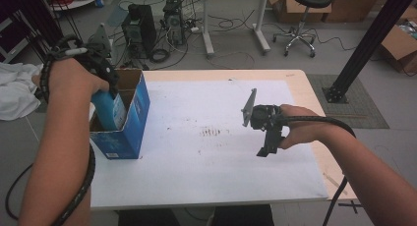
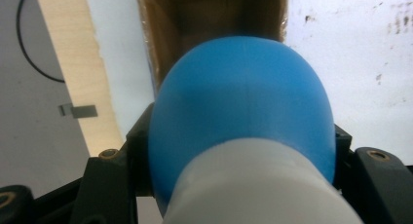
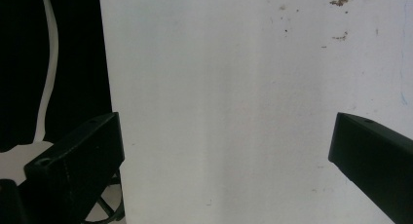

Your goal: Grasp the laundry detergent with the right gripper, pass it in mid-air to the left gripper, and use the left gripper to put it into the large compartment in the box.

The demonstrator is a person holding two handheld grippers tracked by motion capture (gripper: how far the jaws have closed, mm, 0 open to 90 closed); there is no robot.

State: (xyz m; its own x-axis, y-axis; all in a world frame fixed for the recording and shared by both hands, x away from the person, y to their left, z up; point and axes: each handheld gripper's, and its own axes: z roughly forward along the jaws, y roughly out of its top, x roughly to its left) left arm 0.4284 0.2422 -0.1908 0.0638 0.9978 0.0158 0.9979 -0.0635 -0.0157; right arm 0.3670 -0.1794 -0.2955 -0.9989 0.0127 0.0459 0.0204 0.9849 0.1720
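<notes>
Tabletop (image 1: pixel 206 177) – box (image 1: pixel 129 137) hides bottle's (image 1: pixel 109 110) base (gripped).

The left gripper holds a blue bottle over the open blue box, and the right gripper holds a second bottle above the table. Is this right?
Not quite. The right gripper is open and holds nothing, as the right gripper view shows. The left gripper does hold the blue bottle over the open blue box.

The left tongs (image 1: pixel 109 88) point down, held in the left hand (image 1: pixel 74 81), and their jaws are closed tight on something blue. The right tongs (image 1: pixel 265 148) point down too, held low in the right hand (image 1: pixel 300 130), jaws wide apart.
</notes>
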